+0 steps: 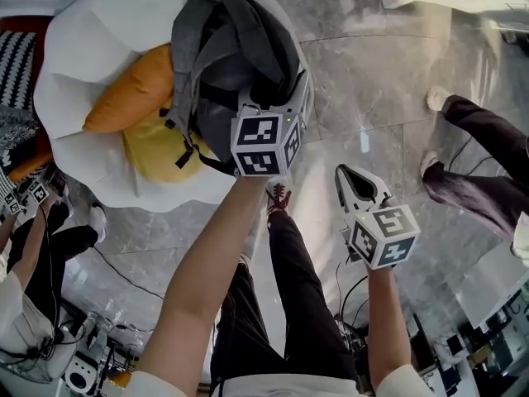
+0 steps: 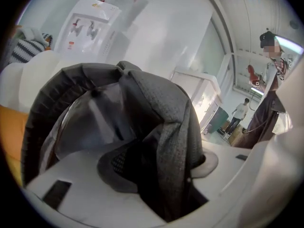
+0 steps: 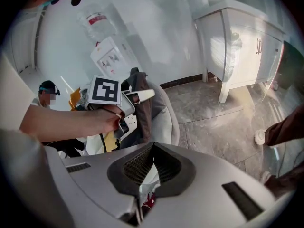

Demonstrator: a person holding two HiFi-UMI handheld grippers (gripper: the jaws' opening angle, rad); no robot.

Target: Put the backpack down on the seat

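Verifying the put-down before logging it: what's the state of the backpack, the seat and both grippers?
backpack: down on the seat, leaning against the cushions, top strap raised.
seat: holds the backpack and the cushions.
left gripper: jaws apart, backpack strap between them.
right gripper: jaws together, empty, clear of the backpack.

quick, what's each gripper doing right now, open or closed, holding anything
left gripper: open, with the backpack strap lying between its jaws
right gripper: closed, holding nothing
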